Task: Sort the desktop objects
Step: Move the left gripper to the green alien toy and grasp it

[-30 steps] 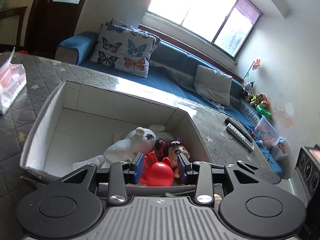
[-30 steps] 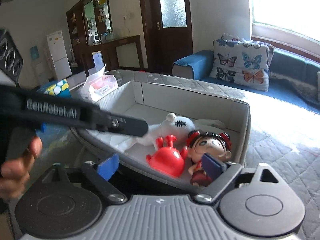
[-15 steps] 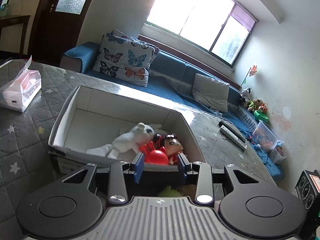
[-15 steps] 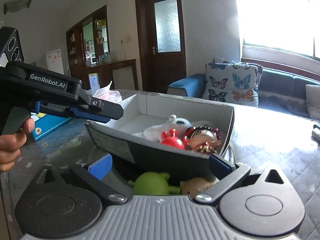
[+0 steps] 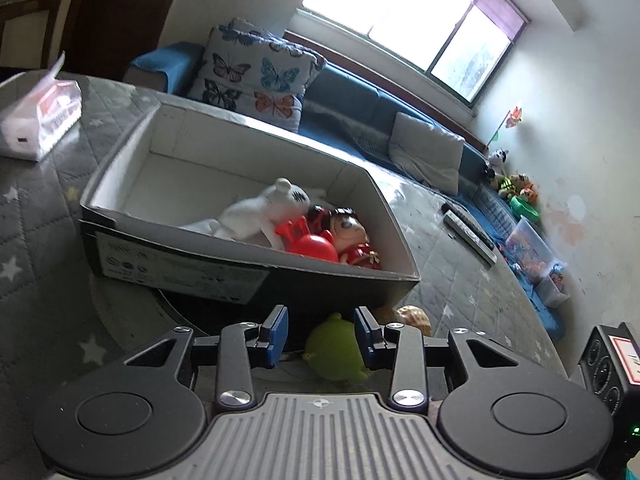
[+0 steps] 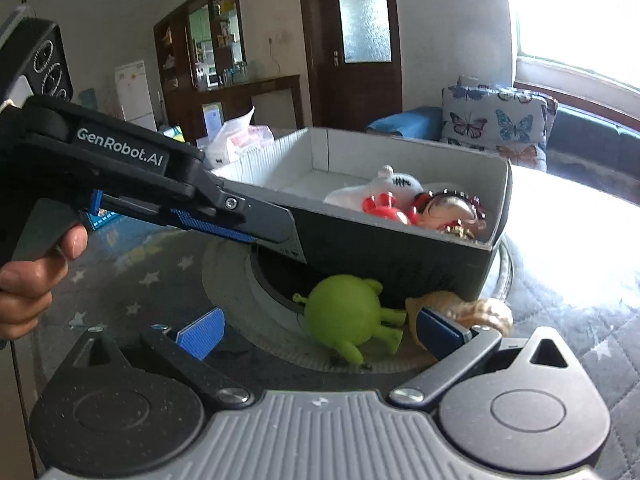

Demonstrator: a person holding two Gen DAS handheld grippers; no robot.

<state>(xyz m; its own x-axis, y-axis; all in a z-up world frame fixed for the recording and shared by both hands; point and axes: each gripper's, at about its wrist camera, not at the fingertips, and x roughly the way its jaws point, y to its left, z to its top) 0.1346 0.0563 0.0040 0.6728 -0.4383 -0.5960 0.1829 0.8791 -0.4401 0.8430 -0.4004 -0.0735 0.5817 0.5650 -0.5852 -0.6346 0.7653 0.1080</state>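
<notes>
- Here, in the left wrist view, the left claw (image 5: 320, 335) hangs low and level just in front of the near wall of the box (image 5: 248, 270), its blue pads (image 5: 277, 334) spread apart and grasping nothing.
- The green toy (image 5: 335, 350) lies on the bench (image 5: 36, 216) between those pads, apart from both, with the tan shell-like toy (image 5: 414, 316) just behind it on the right.
- The box is dark outside and white inside; at its right end lie a white plush (image 5: 260, 216), a red toy (image 5: 312, 242) and a doll (image 5: 352, 232), packed against one another.
- A tissue pack (image 5: 38, 120) sits on the bench well to the left of the box.
- Next, in the right wrist view, the right claw (image 6: 320, 330) is released wide, fingers angled outward, above the green toy (image 6: 344, 318), which sits between them untouched.
- The right pad (image 6: 440, 330) stands just in front of the tan shell-like toy (image 6: 468, 310); whether they touch I cannot tell.
- The left claw (image 6: 232, 220) enters from the left, held in a hand (image 6: 32, 280), reaching toward the box's (image 6: 400, 252) dark near wall; contact with it I cannot tell.
- Inside the box the white plush (image 6: 384, 190), red toy (image 6: 384, 210) and doll (image 6: 452, 210) crowd the right end.
</notes>
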